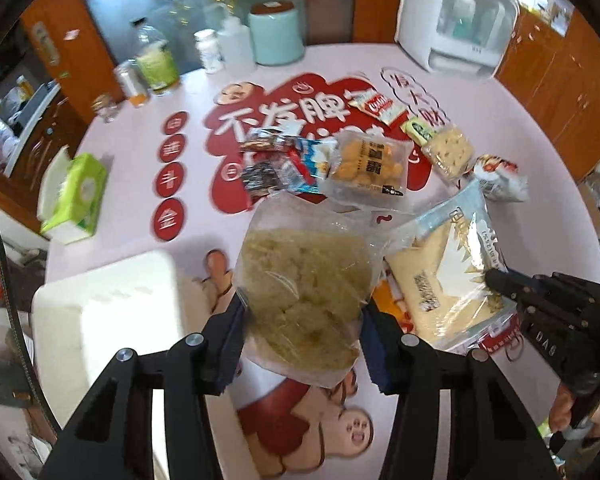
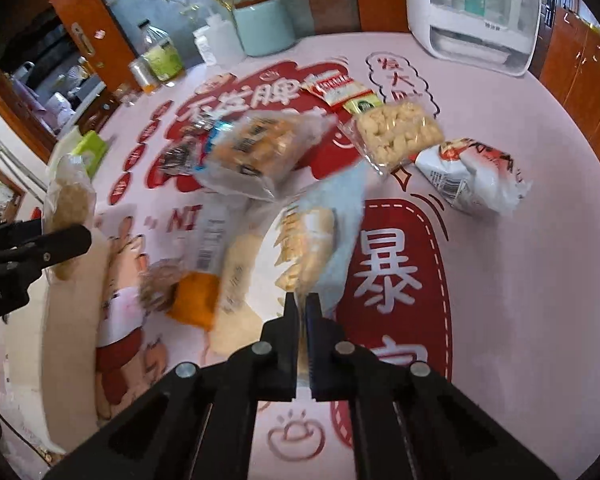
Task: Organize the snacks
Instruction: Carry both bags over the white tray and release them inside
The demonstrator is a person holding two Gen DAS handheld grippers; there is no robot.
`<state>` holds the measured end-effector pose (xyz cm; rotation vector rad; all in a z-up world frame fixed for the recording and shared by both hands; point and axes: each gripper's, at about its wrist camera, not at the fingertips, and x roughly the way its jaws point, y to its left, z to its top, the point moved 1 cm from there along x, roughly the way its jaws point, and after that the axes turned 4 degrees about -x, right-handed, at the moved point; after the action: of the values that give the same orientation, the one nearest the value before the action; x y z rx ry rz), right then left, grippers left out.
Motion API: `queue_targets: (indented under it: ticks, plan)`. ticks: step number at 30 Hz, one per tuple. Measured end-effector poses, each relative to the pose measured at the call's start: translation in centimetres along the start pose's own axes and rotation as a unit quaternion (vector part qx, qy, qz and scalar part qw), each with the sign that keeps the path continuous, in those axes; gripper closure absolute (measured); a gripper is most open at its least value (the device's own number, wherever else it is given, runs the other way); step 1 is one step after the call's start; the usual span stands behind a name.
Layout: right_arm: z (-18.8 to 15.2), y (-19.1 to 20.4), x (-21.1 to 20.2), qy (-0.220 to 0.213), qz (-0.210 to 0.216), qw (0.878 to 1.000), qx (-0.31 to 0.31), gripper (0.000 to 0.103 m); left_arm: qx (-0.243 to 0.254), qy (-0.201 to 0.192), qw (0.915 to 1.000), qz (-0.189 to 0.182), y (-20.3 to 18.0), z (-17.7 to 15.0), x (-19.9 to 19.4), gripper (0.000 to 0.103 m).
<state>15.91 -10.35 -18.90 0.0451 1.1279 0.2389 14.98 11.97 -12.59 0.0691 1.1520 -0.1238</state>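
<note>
In the left wrist view my left gripper (image 1: 303, 308) is shut on a clear bag of pale yellow puffed snack (image 1: 300, 264), which hangs above the pink printed table (image 1: 500, 380). Beside it on the right, my right gripper (image 1: 496, 278) pinches a pale blue and cream snack bag (image 1: 440, 268). The right wrist view shows that right gripper (image 2: 302, 306) shut on the blue bag (image 2: 320, 232) at its lower edge. At the left edge of that view the left gripper (image 2: 76, 240) holds the clear bag (image 2: 68, 200). A white tray (image 1: 100, 312) lies left of my left gripper.
Loose snacks lie mid-table: a pack of orange balls (image 1: 364, 168), crackers (image 1: 448, 152), a red-white packet (image 1: 380, 108), a white bag (image 1: 496, 176), dark packets (image 1: 264, 164). A green tissue box (image 1: 76, 196) sits left. Bottles (image 1: 156, 64), a mint canister (image 1: 276, 32) and a white appliance (image 1: 456, 20) stand at the back.
</note>
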Motion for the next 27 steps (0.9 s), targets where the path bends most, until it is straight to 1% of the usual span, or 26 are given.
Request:
queue_targets:
  ticks: [3, 5, 6, 10, 13, 15, 20, 24, 27]
  plan:
    - [0.0, 1.5, -2.6, -0.018, 0.002, 1.000, -0.021, 0.100, -0.023, -0.011, 0.9997, 0.000, 1.9, -1.4, -2.6, 0.053]
    - [0.2, 2.9, -4.9, -0.033, 0.014, 0.999, -0.036, 0.100, -0.040, -0.021, 0.9989, 0.006, 3.8, -2.9, -4.6, 0.053]
    - [0.4, 3.6, -5.7, -0.040, 0.018, 0.998, -0.044, 0.100, -0.045, -0.023, 0.9987, 0.010, 4.5, -3.3, -5.1, 0.053]
    - [1.2, 7.3, -9.8, -0.077, 0.040, 0.993, -0.081, 0.100, -0.077, -0.029, 0.9952, 0.054, 8.6, -6.1, -7.2, 0.053]
    - [1.8, 10.7, -11.7, -0.093, 0.066, 0.987, -0.112, 0.100, -0.105, -0.032, 0.9898, 0.091, 11.9, -8.1, -8.0, 0.053]
    - [2.1, 13.8, -12.4, -0.098, 0.087, 0.981, -0.142, 0.100, -0.127, -0.033, 0.9853, 0.110, 14.2, -9.5, -8.4, 0.053]
    - [1.7, 20.8, -12.1, -0.092, 0.116, 0.967, -0.208, 0.100, -0.174, -0.024, 0.9760, 0.129, 18.5, -12.5, -8.7, 0.053]
    - [1.1, 26.2, -10.2, -0.071, 0.133, 0.956, -0.253, 0.100, -0.187, -0.020, 0.9734, 0.130, 20.3, -14.4, -8.9, 0.052]
    - [0.6, 29.0, -8.4, -0.044, 0.151, 0.948, -0.276, 0.098, -0.190, -0.022, 0.9719, 0.138, 21.2, -15.5, -9.2, 0.047]
